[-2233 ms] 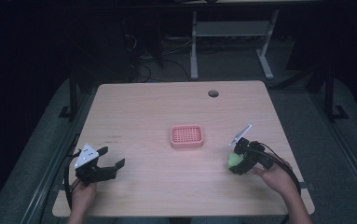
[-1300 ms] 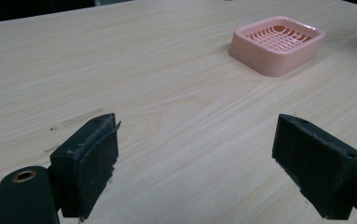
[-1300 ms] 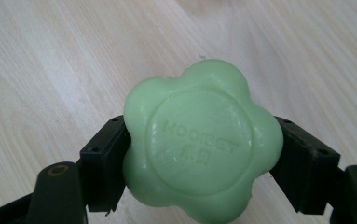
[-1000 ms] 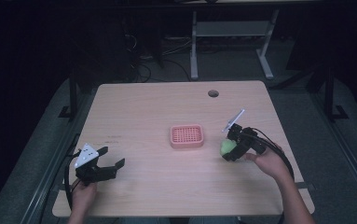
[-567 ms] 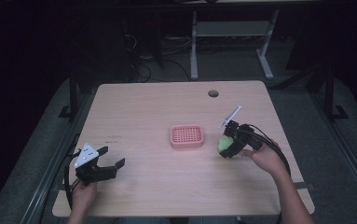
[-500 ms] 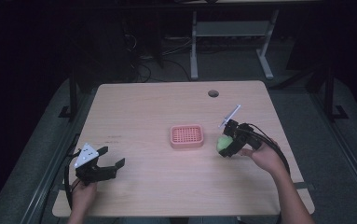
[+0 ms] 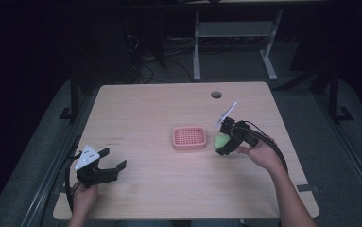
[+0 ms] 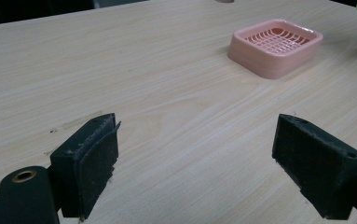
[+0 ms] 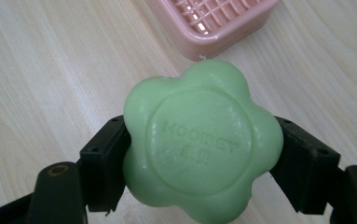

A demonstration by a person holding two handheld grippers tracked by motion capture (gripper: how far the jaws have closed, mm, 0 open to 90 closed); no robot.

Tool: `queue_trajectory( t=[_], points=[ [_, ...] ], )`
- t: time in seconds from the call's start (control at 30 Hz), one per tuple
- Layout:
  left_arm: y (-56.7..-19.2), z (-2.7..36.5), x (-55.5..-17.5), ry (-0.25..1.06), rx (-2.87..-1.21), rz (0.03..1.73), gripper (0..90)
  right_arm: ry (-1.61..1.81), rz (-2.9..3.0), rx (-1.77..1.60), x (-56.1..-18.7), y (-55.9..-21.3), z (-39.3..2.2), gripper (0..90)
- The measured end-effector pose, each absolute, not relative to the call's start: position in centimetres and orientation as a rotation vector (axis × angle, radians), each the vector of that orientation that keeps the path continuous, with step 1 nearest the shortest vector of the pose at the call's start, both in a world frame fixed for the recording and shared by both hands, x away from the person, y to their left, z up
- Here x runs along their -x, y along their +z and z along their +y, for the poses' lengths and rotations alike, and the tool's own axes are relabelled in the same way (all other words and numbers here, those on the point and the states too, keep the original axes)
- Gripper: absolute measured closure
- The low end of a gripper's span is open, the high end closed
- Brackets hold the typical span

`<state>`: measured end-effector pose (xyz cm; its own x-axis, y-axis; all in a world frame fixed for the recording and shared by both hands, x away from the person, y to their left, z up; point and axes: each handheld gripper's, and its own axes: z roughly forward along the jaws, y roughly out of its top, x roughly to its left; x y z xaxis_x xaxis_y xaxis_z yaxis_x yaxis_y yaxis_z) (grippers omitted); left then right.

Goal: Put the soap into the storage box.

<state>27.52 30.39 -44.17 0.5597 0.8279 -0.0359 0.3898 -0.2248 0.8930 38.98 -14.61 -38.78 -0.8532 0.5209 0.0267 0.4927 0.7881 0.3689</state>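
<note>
Clearly the main risk lies in the grip: the right hand-held gripper [image 9: 199, 163] is clamped on the soap [image 9: 199, 149] by only two narrow black pads pressing its scalloped sides, and a bar this smooth and waxy could squirt out forward or twist between them if the squeeze slackens or the hand tilts. The soap is a pale green flower-shaped cake with rounded lobes and a raised disc on its face stamped with faint lettering; it looks hard but slick, so the pads bite on curved lobes rather than flat faces. Just ahead of the gripper, and slightly below it, sits the dish [image 9: 213, 18], a pink plastic tray with rounded corners and a slotted grid floor. I judge that a release too early would drop the soap on the dish's near rim, tipping or shoving the light tray across the tabletop [image 7: 145, 113], whose pale wood-grain laminate offers little friction. A low approach could also knock the rim with the lower jaw. The left hand-held gripper [image 8: 204, 158] rests far off with its jaws wide apart and empty, its foam-like pads rough at the edges, too distant to steady the dish [image 8: 275, 45].
</note>
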Motion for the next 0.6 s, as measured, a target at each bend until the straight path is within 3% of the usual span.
queue_trajectory(
  t=[0.6],
  points=[
    [-44.2, 30.4, -27.5, 0.568, -1.831, 0.997, 14.0, 0.578, 2.909, -0.788, -40.3, -38.3, -12.8, 26.5]
  ],
)
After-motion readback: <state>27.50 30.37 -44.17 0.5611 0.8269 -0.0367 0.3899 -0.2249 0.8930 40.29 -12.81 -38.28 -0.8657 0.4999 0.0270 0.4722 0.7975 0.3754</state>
